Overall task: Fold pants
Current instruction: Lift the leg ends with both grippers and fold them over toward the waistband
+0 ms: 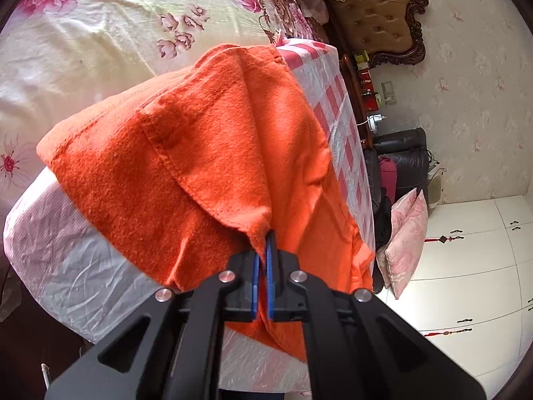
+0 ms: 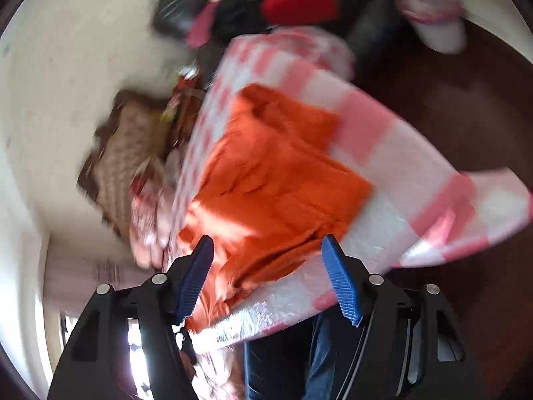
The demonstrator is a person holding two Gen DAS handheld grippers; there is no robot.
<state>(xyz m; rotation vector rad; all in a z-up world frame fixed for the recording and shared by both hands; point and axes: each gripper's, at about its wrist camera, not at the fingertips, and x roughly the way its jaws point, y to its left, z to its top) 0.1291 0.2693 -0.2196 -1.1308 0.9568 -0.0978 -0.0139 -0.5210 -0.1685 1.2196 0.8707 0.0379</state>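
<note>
The orange pants (image 1: 200,153) lie folded over on a pink-and-white checked cloth (image 1: 336,100) at the corner of a bed. My left gripper (image 1: 265,246) is shut on a hem corner of the pants, the cloth pinched between its blue pads (image 1: 269,283). In the blurred right wrist view the same orange pants (image 2: 276,180) lie on the checked cloth (image 2: 399,180). My right gripper (image 2: 266,250) is open, its blue pads (image 2: 339,276) wide apart just above the near edge of the pants, pressing on nothing.
A floral bedsheet (image 1: 100,33) covers the bed beyond the cloth. A tufted headboard (image 1: 376,16), a dark chair (image 1: 403,160), a pink pillow (image 1: 406,233) and white cabinets (image 1: 473,266) stand to the right. A person's jeans (image 2: 319,360) show below the right gripper.
</note>
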